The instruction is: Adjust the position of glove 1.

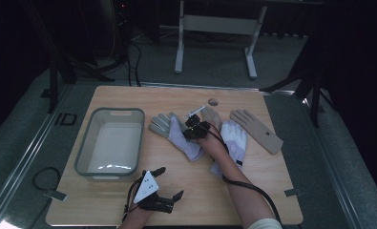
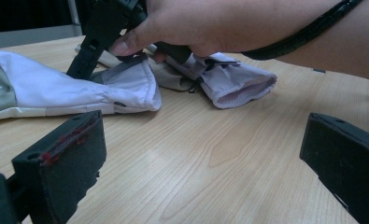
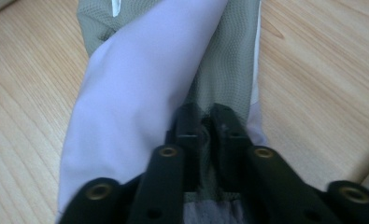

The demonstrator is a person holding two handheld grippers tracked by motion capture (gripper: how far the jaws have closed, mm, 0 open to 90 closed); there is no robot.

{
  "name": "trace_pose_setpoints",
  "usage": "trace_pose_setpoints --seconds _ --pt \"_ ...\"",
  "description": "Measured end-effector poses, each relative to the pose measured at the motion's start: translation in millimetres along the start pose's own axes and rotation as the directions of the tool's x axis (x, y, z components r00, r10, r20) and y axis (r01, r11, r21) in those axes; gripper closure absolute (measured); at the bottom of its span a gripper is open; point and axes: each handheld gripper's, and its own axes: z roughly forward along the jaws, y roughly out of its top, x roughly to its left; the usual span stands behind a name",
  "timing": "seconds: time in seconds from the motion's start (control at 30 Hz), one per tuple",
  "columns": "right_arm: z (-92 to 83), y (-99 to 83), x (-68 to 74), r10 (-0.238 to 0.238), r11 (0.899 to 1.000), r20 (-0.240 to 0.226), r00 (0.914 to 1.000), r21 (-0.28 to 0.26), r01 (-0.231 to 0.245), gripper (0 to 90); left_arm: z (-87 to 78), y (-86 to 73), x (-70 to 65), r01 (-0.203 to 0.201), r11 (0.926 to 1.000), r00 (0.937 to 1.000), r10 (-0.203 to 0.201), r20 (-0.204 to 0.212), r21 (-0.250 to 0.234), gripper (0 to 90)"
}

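While right gripper [image 3: 203, 122] pinches lavender glove [image 1: 179, 133] mid-surface, right of grey bin [image 1: 110, 141], left gripper [image 1: 169, 183] waits wide apart; likely best lifting slowly, keeping fabric bunched.

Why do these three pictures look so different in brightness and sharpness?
High view: the table is lit, the room behind is dark, and the tub shows glare. Left gripper view: near jaws are soft. Right gripper view: the glove is close up and blurry.

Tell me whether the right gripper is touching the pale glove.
Touching. The right gripper view shows the right gripper with jaws pinched together on the pale glove fabric.
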Motion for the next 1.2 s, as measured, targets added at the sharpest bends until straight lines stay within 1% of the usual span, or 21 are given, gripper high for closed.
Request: trace_pose_setpoints --seconds 0.03,0.1,0.13,0.17,0.23,0.37,0.43,0.47,0.53,0.6,0.63,0.67,0.73,0.83,0.9,0.93,0.97,1.0,1.07,1.13,1.2 --pt "-1.0 0.1 2.0 0.026 1.0 0.015 0.9995 -0.002 -0.026 86.9 0.0 0.0 0.0 -0.001 1.0 1.0 0.001 0.0 0.001 0.5" --pt "-3.8 -0.2 6.5 0.052 0.998 0.038 0.9979 -0.019 -0.051 88.0 0.1 0.0 0.0 0.0 1.0 1.0 0.0 0.001 -0.001 0.5" --pt "-6.5 -0.6 7.6 0.087 0.996 0.03 0.9957 -0.031 -0.086 88.3 0.0 0.0 0.0 0.0 1.0 1.0 0.0 0.001 -0.002 0.6" --pt "-10.3 -1.7 8.7 0.128 0.99 0.019 0.9915 -0.054 -0.127 88.5 0.0 0.0 0.1 0.0 1.0 1.0 0.0 0.001 -0.002 0.6" --pt "-17.3 -4.7 12.0 0.174 0.98 0.016 0.9847 -0.097 -0.171 88.7 0.1 0.0 0.2 0.002 1.0 1.0 -0.002 0.001 -0.002 0.5" --pt "-33.9 -12.6 18.7 0.27 0.948 0.012 0.9629 -0.181 -0.263 88.9 0.0 -0.1 0.1 0.002 1.0 1.0 -0.002 -0.001 -0.004 0.6" --pt "-43.3 -15.6 20.8 0.306 0.932 0.023 0.9518 -0.214 -0.294 89.0 -0.2 -0.1 0.1 -0.002 1.0 1.0 0.002 -0.003 -0.005 0.6" --pt "-48.3 -17.5 21.4 0.329 0.919 0.027 0.9438 -0.238 -0.314 89.0 -0.2 0.0 0.0 -0.002 1.0 1.0 0.002 -0.004 -0.005 0.5" --pt "-57.9 -20.2 24.4 0.353 0.906 0.041 0.9346 -0.262 -0.331 89.0 -0.2 -0.1 0.1 -0.002 1.0 1.0 0.002 -0.005 -0.006 0.6" --pt "-68.5 -25.8 25.4 0.404 0.874 0.026 0.9143 -0.306 -0.378 89.0 -0.3 -0.1 0.1 -0.001 1.0 1.0 0.001 -0.005 -0.005 0.6" --pt "-73.7 -29.7 25.7 0.442 0.849 0.016 0.897 -0.33 -0.412 88.9 -0.1 -0.1 -0.1 0.002 1.0 1.0 -0.002 -0.006 -0.008 0.6" --pt "-77.1 -32.9 25.9 0.461 0.833 0.002 0.8876 -0.345 -0.432 88.9 -0.1 -0.1 0.0 0.001 1.0 1.0 -0.001 -0.006 -0.008 0.5" --pt "-83.8 -39.3 27.7 0.495 0.808 0.004 0.8688 -0.37 -0.459 88.9 -0.2 -0.1 0.0 -0.001 1.0 1.0 0.001 -0.007 -0.008 0.5" --pt "-90.6 -50.2 30.9 0.532 0.776 -0.009 0.8468 -0.395 -0.492 88.8 -0.2 -0.1 -0.3 -0.003 1.0 1.0 0.003 -0.007 -0.008 0.6" --pt "-92.3 -59.8 32.9 0.561 0.749 -0.024 0.8275 -0.411 -0.52 88.8 -0.1 -0.2 -0.4 -0.001 1.0 1.0 0.001 -0.006 -0.008 0.6" --pt "-91.7 -63.7 34.2 0.57 0.743 -0.023 0.8213 -0.413 -0.527 88.8 -0.1 -0.2 -0.4 -0.001 1.0 1.0 0.001 -0.006 -0.008 0.6" --pt "-90.3 -66.8 35.6 0.574 0.742 -0.018 0.8186 -0.411 -0.529 88.8 -0.2 -0.2 -0.3 -0.002 1.0 1.0 0.002 -0.006 -0.007 0.6" --pt "-87.8 -70.0 36.0 0.583 0.737 -0.019 0.8125 -0.41 -0.538 88.7 -0.1 -0.1 -0.3 -0.003 1.0 1.0 0.003 -0.005 -0.006 0.6" --pt "-81.6 -76.2 37.9 0.607 0.724 -0.014 0.7947 -0.402 -0.56 88.7 0.1 -0.1 -0.5 -0.004 1.0 1.0 0.004 -0.005 -0.005 0.6" --pt "-72.8 -79.8 40.8 0.613 0.734 0.017 0.7897 -0.381 -0.562 88.5 0.2 0.0 -0.7 -0.007 1.0 1.0 0.007 -0.005 -0.003 0.5" --pt "-64.7 -81.5 43.8 0.609 0.753 0.073 0.7899 -0.367 -0.547 88.1 0.2 0.0 -0.8 -0.006 1.0 1.0 0.006 -0.004 -0.001 0.5"
